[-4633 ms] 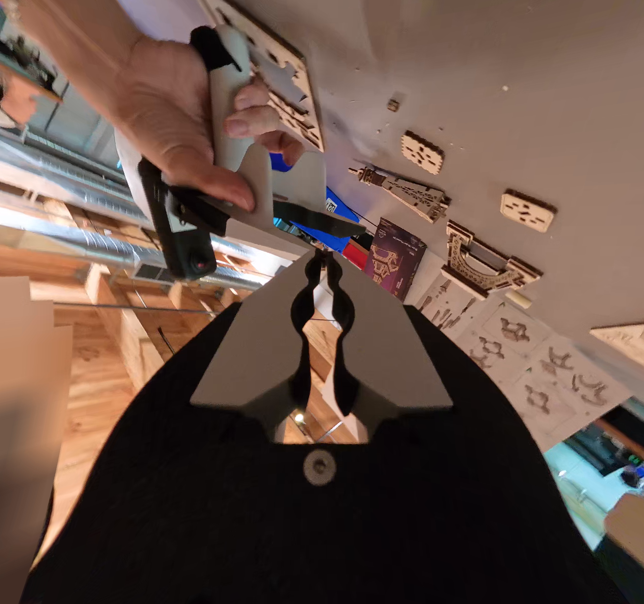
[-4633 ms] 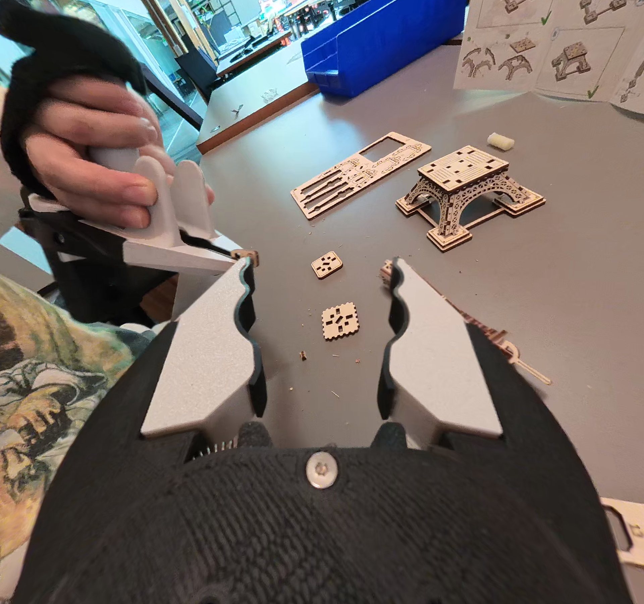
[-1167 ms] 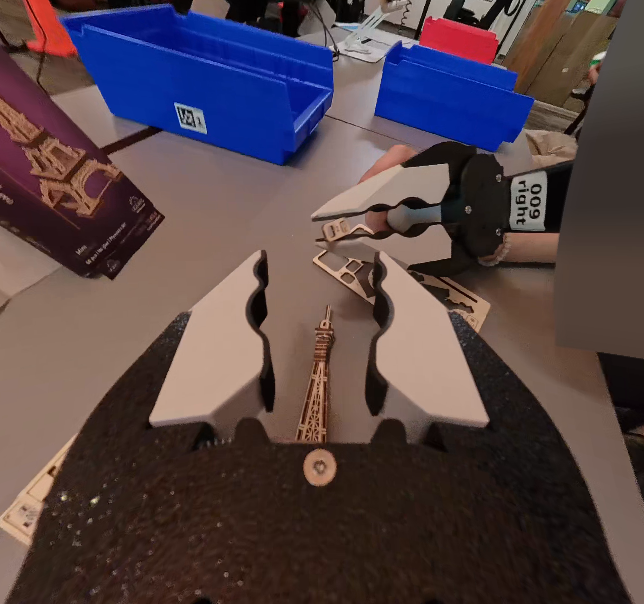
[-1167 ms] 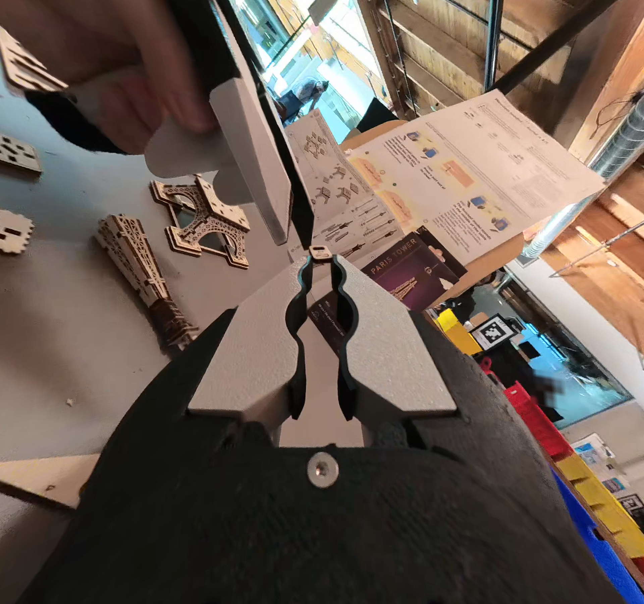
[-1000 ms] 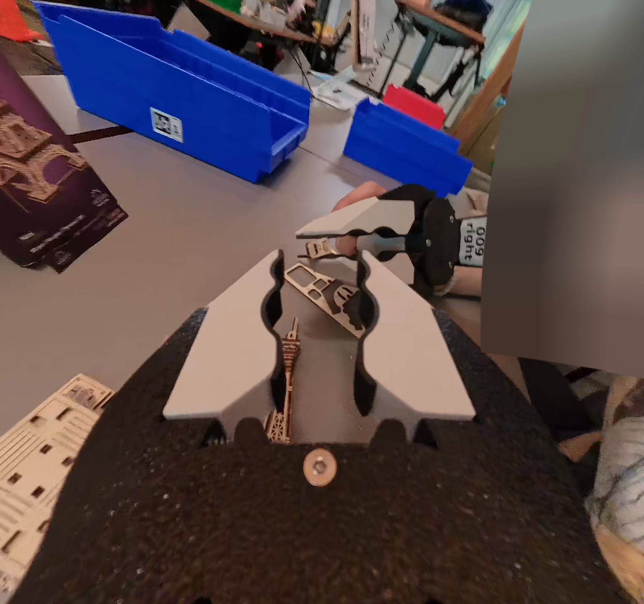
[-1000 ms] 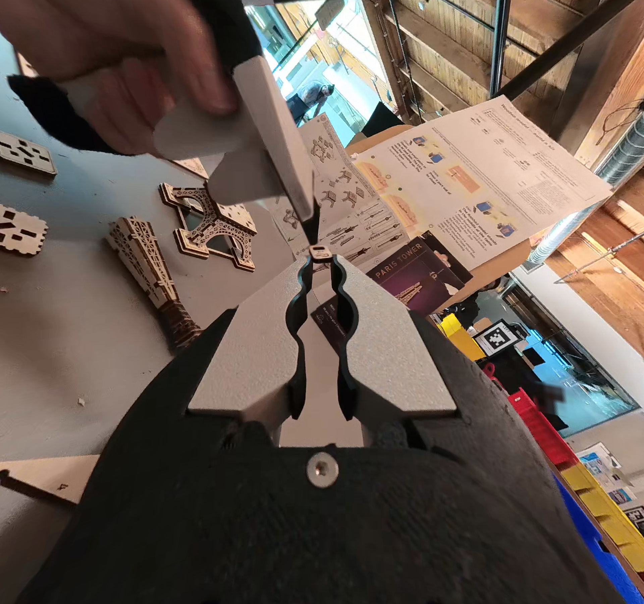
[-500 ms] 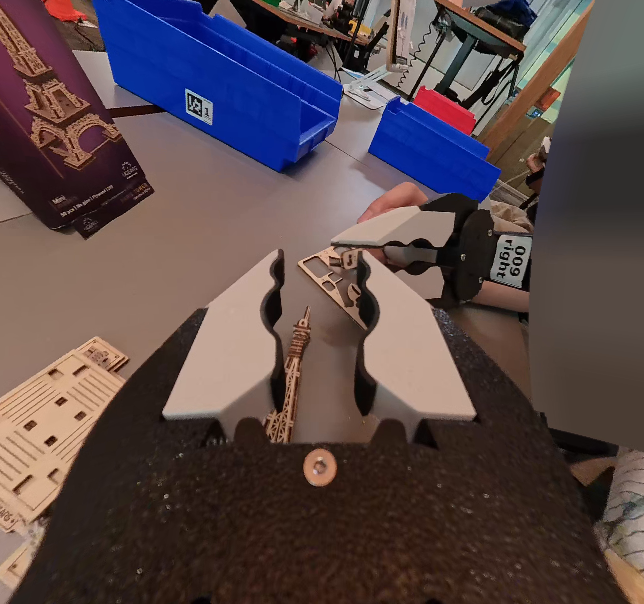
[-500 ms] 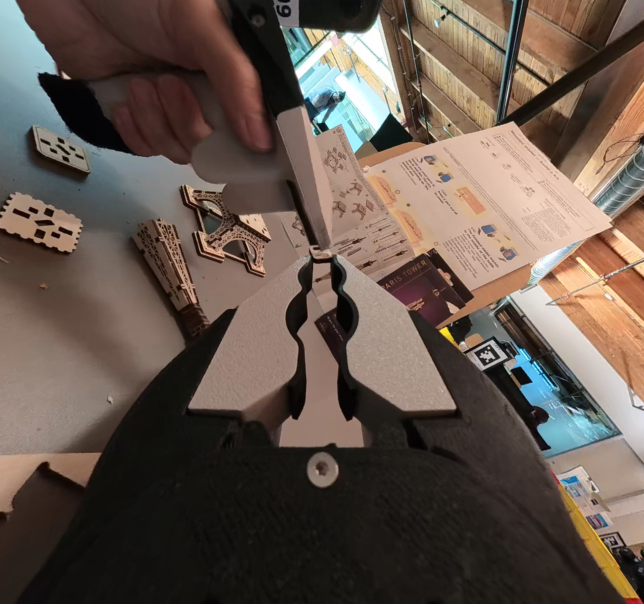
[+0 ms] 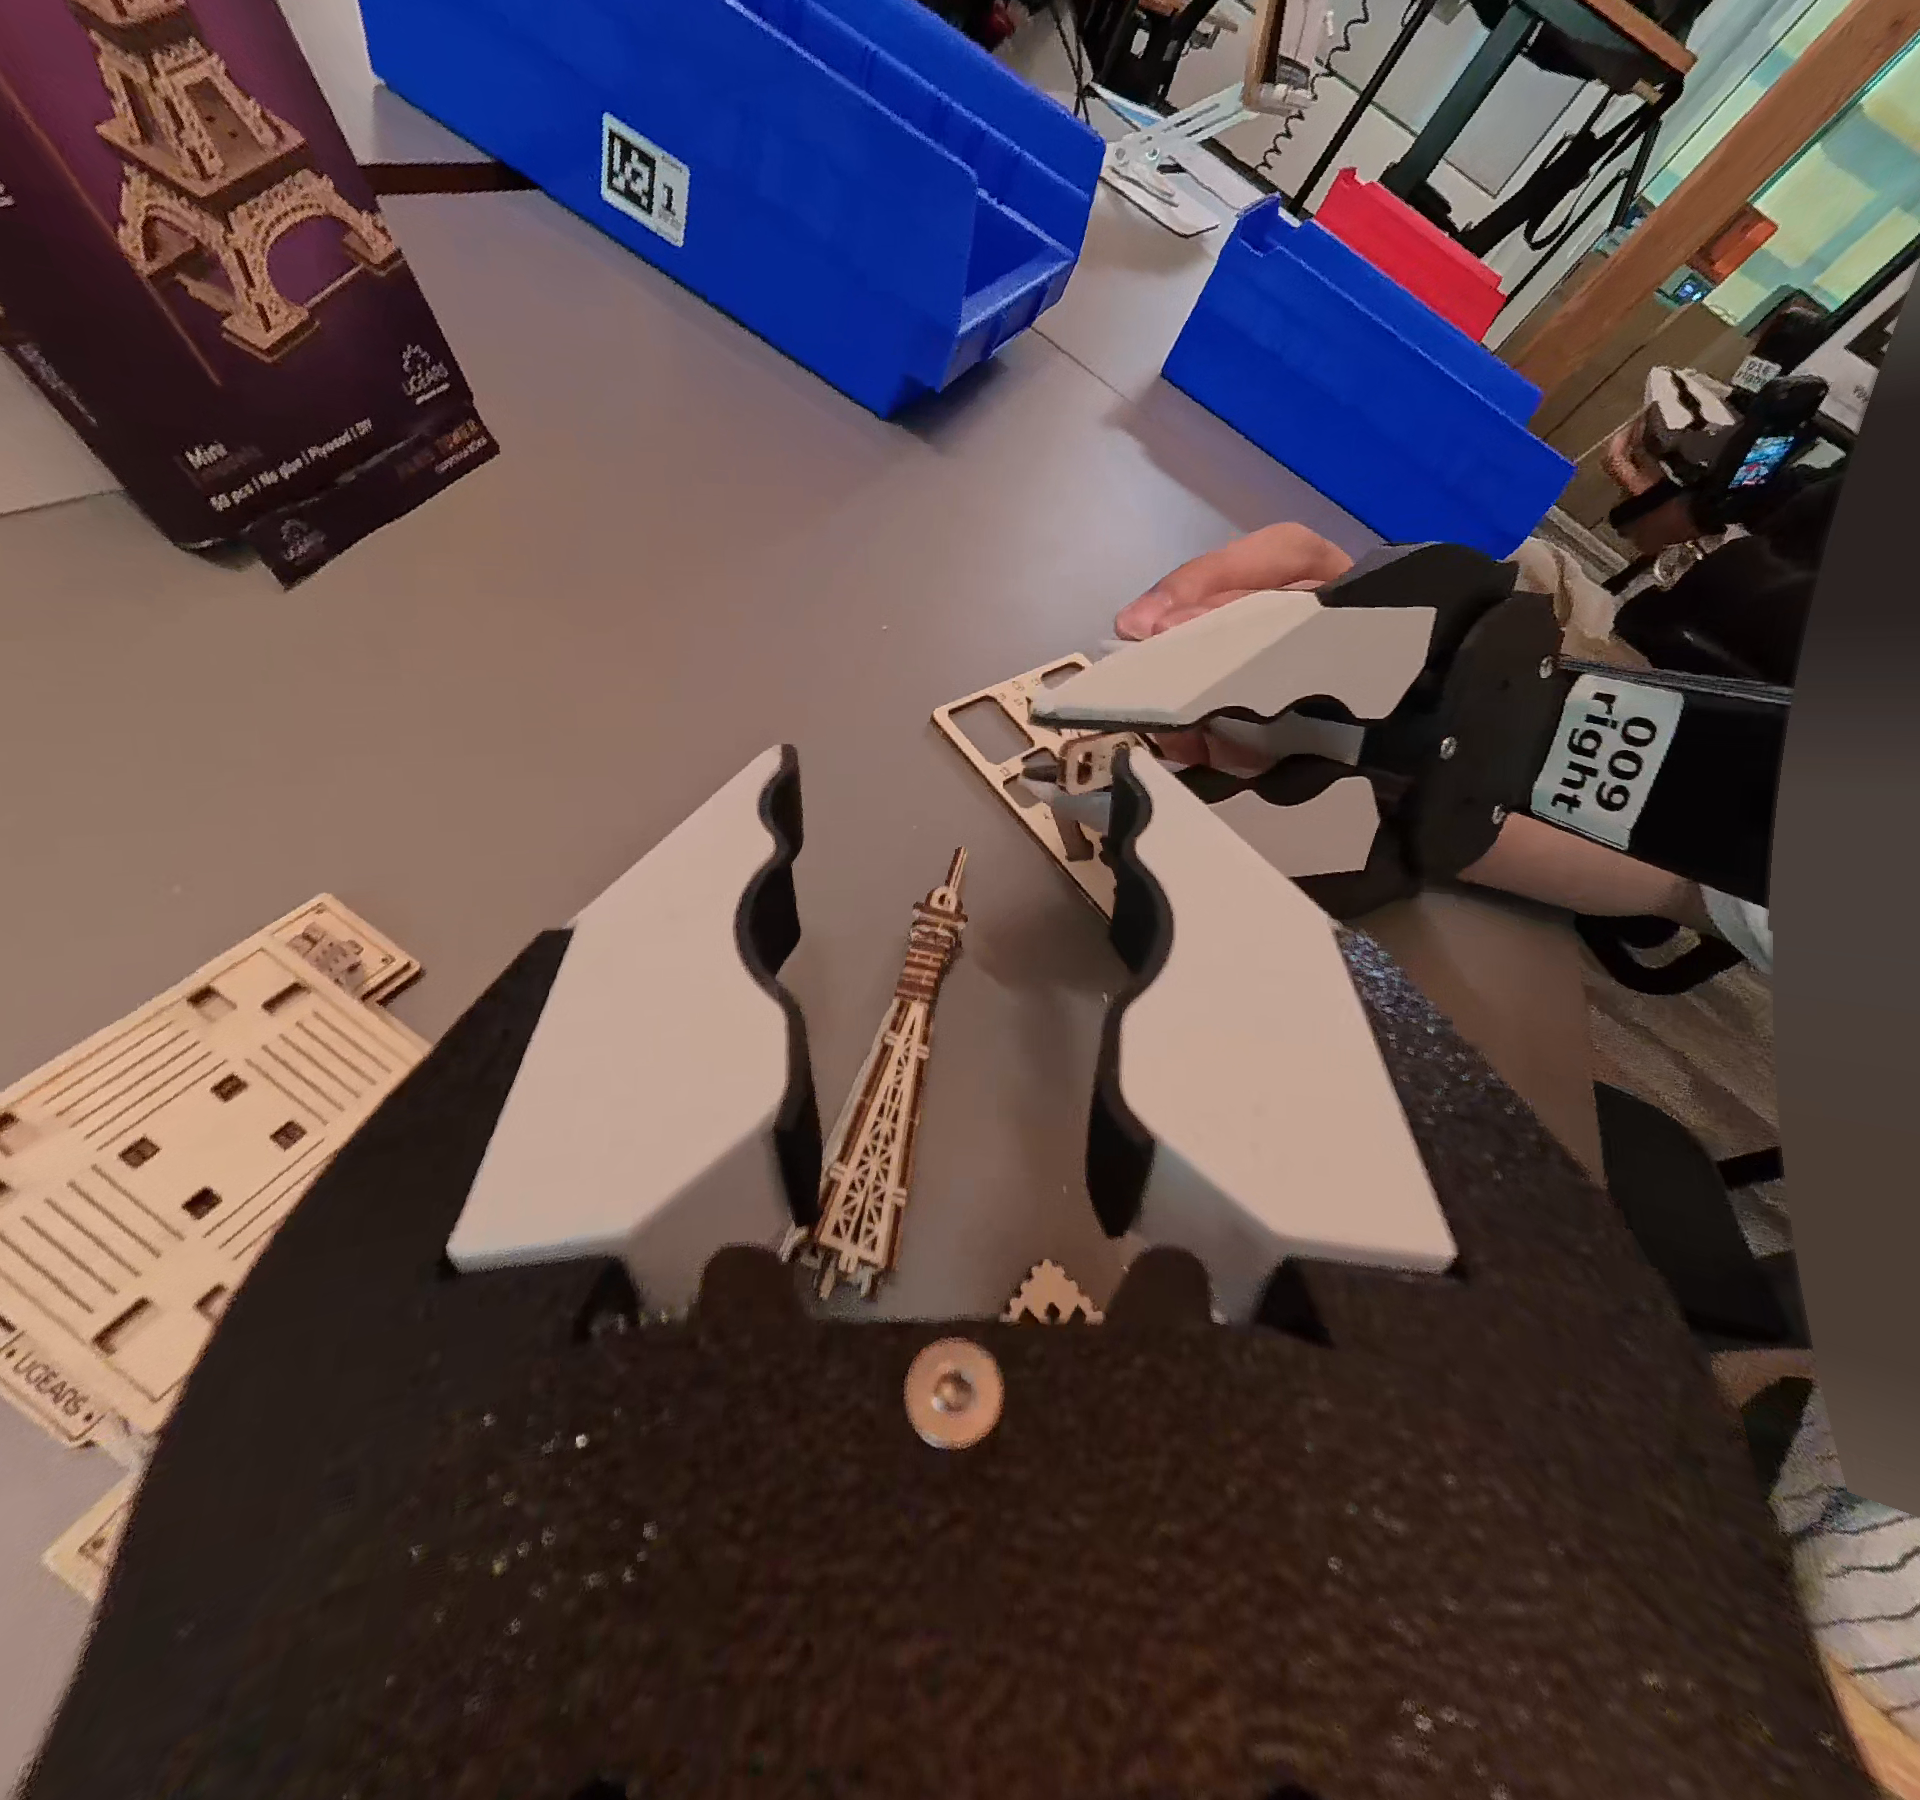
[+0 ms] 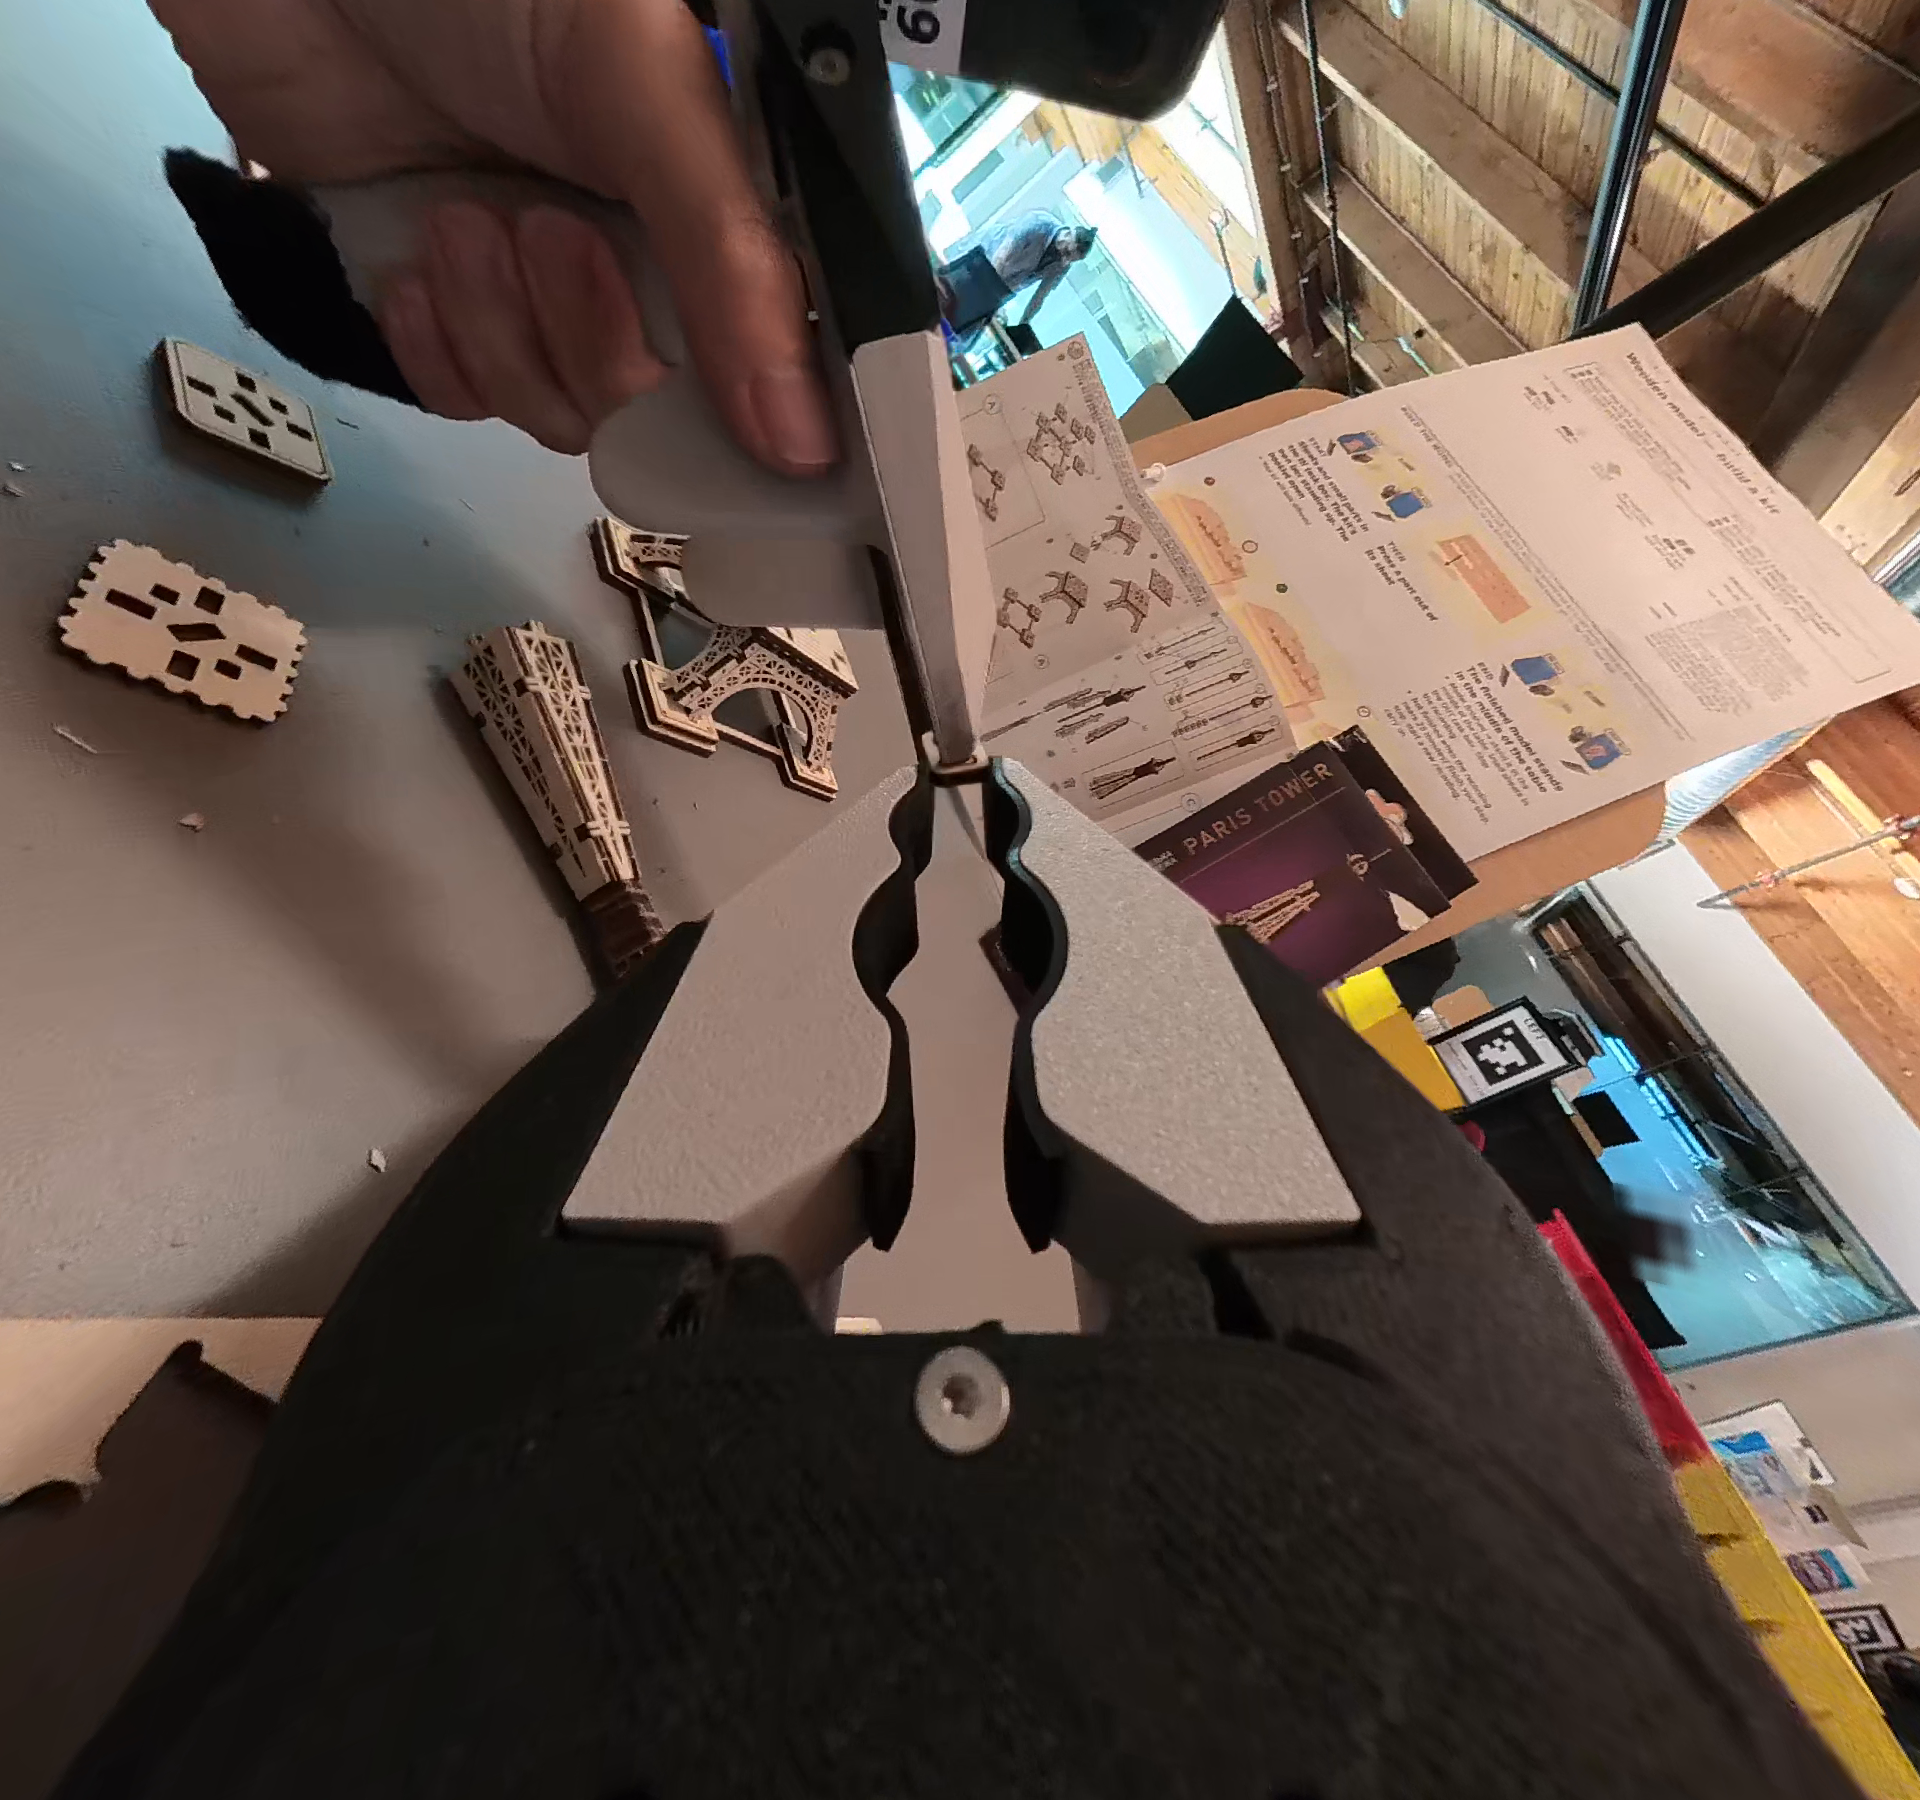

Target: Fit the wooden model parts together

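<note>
My left gripper [image 9: 954,763] is open just above the grey table, with the slim wooden tower spire [image 9: 902,1054] lying flat between its fingers, close to the left one. My right gripper [image 10: 958,776] is shut on a small wooden piece [image 10: 956,763]. In the left wrist view it [image 9: 1070,727] comes in from the right, holding that piece [image 9: 1086,768] right by my left gripper's right fingertip. The tower's arched base [image 10: 738,670], its tapered middle section [image 10: 551,742] and two notched square plates [image 10: 182,628] [image 10: 244,410] lie on the table.
A punched-out wooden sheet [image 9: 987,716] lies under the right gripper and more sheets [image 9: 156,1127] at the left. Two blue bins [image 9: 727,140] [image 9: 1351,368] stand at the back, the purple kit box [image 9: 208,223] at the far left. Instruction pages [image 10: 1455,587] stand behind. Only a small space, under 4 cm, lies between the two pairs of fingers.
The right gripper, open 4.6 s ago, is now shut on the small piece and has moved up against my left gripper's right fingertip. The left gripper, shut then, is open over the spire.
</note>
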Tool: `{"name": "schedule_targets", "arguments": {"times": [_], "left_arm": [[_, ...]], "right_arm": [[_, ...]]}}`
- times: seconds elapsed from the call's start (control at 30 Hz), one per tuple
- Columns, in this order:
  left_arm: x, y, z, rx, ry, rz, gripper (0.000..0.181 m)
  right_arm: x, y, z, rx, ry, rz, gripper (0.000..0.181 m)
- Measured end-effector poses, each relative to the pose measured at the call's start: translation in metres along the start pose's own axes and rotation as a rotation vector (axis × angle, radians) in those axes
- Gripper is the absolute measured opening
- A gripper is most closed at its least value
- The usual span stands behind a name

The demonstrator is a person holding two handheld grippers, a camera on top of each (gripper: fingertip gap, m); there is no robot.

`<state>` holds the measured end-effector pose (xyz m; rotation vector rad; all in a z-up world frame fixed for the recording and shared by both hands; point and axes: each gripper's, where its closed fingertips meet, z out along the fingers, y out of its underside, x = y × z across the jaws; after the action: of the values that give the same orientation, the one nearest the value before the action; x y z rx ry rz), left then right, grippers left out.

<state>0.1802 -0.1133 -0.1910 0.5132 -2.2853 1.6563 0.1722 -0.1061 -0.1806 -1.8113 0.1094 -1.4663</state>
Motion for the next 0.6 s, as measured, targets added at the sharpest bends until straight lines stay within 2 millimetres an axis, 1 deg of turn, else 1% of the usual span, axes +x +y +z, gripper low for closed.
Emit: {"name": "schedule_targets", "arguments": {"times": [0.07, 0.13, 0.27, 0.4, 0.5, 0.6], "left_arm": [[-0.001, 0.002, -0.001, -0.019, -0.003, -0.015, 0.058], [-0.003, 0.002, -0.001, -0.027, -0.038, 0.007, 0.057], [0.002, 0.002, 0.000, -0.039, -0.065, 0.078, 0.041], [-0.005, 0.006, 0.000, -0.072, -0.108, 0.113, 0.046], [-0.005, 0.006, 0.001, -0.070, -0.102, 0.119, 0.040], [-0.004, 0.006, 0.003, -0.072, -0.130, 0.180, 0.035]], "right_arm": [[-0.002, 0.000, 0.001, -0.003, -0.011, 0.000, 0.007], [-0.003, 0.002, 0.002, -0.015, -0.022, 0.023, 0.007], [-0.004, 0.006, 0.003, -0.039, -0.049, 0.091, 0.006], [-0.010, 0.009, 0.005, -0.074, -0.070, 0.089, 0.006], [-0.011, 0.010, 0.007, -0.084, -0.076, 0.111, 0.006], [-0.012, 0.014, 0.007, -0.103, -0.083, 0.102, 0.006]]}}
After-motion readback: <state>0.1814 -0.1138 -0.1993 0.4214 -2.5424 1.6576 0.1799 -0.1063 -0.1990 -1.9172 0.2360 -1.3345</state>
